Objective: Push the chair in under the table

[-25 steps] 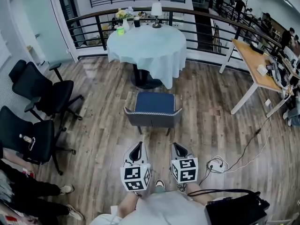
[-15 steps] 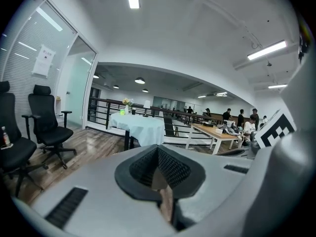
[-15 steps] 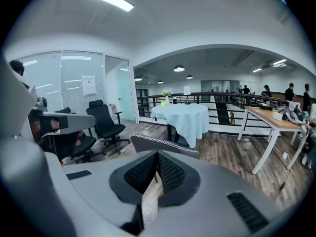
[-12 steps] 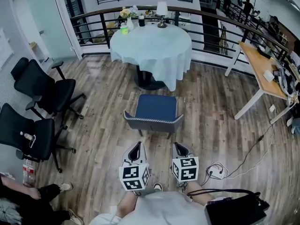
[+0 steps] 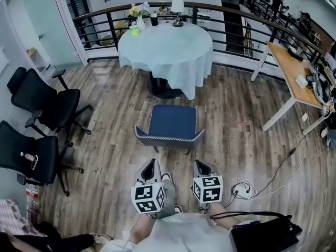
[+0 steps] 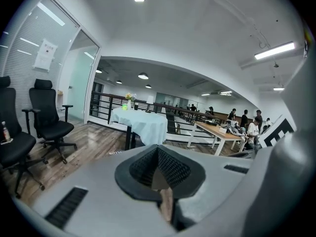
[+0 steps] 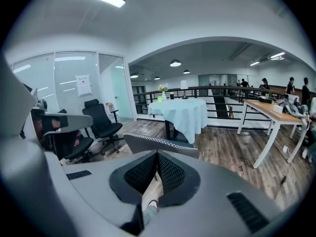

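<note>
A chair (image 5: 170, 125) with a blue seat and a grey back stands on the wood floor, its back toward me, a short way out from the round table (image 5: 165, 49) with the pale blue cloth. My left gripper (image 5: 151, 165) and right gripper (image 5: 198, 165) are side by side just behind the chair's back, apart from it, both shut and empty. In the right gripper view the chair back (image 7: 160, 144) shows just past the shut right gripper (image 7: 157, 154), with the table (image 7: 182, 112) beyond. The left gripper (image 6: 158, 149) hides the chair in its own view; the table (image 6: 140, 122) stands ahead.
Two black office chairs (image 5: 44, 101) (image 5: 26, 154) stand at the left. A wooden desk (image 5: 294, 72) is at the right, a railing (image 5: 94, 22) behind the table. Cables and a socket strip (image 5: 244, 185) lie right of my feet, by a black bag (image 5: 262, 232).
Both grippers have come forward toward the chair's back, still shut. The person at the lower left has mostly left the picture.
</note>
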`<state>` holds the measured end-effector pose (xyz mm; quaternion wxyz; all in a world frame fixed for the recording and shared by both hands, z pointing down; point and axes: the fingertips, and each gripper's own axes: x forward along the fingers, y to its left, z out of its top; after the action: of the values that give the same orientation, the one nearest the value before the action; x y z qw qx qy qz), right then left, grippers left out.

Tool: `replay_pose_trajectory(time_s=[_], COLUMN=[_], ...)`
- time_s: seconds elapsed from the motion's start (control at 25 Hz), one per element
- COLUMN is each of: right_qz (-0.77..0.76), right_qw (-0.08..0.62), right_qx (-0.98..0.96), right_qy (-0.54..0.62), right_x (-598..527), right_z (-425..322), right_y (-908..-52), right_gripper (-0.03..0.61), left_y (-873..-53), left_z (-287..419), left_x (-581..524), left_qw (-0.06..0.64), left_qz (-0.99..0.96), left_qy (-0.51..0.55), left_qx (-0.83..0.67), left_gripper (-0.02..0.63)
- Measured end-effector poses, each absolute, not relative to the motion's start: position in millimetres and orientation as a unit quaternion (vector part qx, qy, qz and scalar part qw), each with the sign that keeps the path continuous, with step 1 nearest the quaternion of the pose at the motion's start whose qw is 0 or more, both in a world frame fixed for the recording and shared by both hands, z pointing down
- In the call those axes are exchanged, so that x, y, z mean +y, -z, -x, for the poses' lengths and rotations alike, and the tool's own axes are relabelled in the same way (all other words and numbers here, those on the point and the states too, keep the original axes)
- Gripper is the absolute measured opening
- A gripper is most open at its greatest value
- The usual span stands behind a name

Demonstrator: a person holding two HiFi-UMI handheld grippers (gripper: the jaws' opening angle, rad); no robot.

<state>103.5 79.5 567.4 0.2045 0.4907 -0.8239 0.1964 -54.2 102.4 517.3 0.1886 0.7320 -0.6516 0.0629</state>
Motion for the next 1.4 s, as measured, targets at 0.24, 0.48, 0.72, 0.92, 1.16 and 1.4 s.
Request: replay_pose_trajectory(time_s=[0.24, 0.48, 0.72, 0.92, 1.16, 1.4], right_qz=[-0.507, -0.517, -0.517, -0.524, -0.528, -0.525], right_qw=[0.201, 0.196, 0.202, 0.208, 0.216, 0.211], right_qx=[-0.814, -0.81, -0.806, -0.8, -0.793, -0.798], right_qy=[-0.197, -0.196, -0.205, -0.207, -0.211, -0.206], right_x=[33.9, -13.8, -54.6, -85.5, -126.4, -166.4], right_z=[-105.7, -97.9, -86.2, -78.1, -67.7, -44.1], right_y=[-568.1, -560.0, -562.7, -563.5, -564.1, -558.4], right_gripper=[0.017, 0.016, 0.017, 0.017, 0.017, 0.017], left_y=[-517.3, -513.6, -514.0, -519.7, -520.8, -521.5], left_z=[55.9, 62.6, 73.4, 83.2, 89.4, 103.4], left_x=[48.8, 2.0, -44.6, -79.9, -123.6, -165.6], left_qw=[0.185, 0.186, 0.192, 0.205, 0.212, 0.216], left_qz=[-0.743, -0.751, -0.753, -0.757, -0.765, -0.769], left_qy=[-0.058, -0.058, -0.061, -0.062, -0.062, -0.061], left_qx=[-0.641, -0.63, -0.626, -0.617, -0.605, -0.599], left_gripper=[0.002, 0.002, 0.002, 0.002, 0.002, 0.002])
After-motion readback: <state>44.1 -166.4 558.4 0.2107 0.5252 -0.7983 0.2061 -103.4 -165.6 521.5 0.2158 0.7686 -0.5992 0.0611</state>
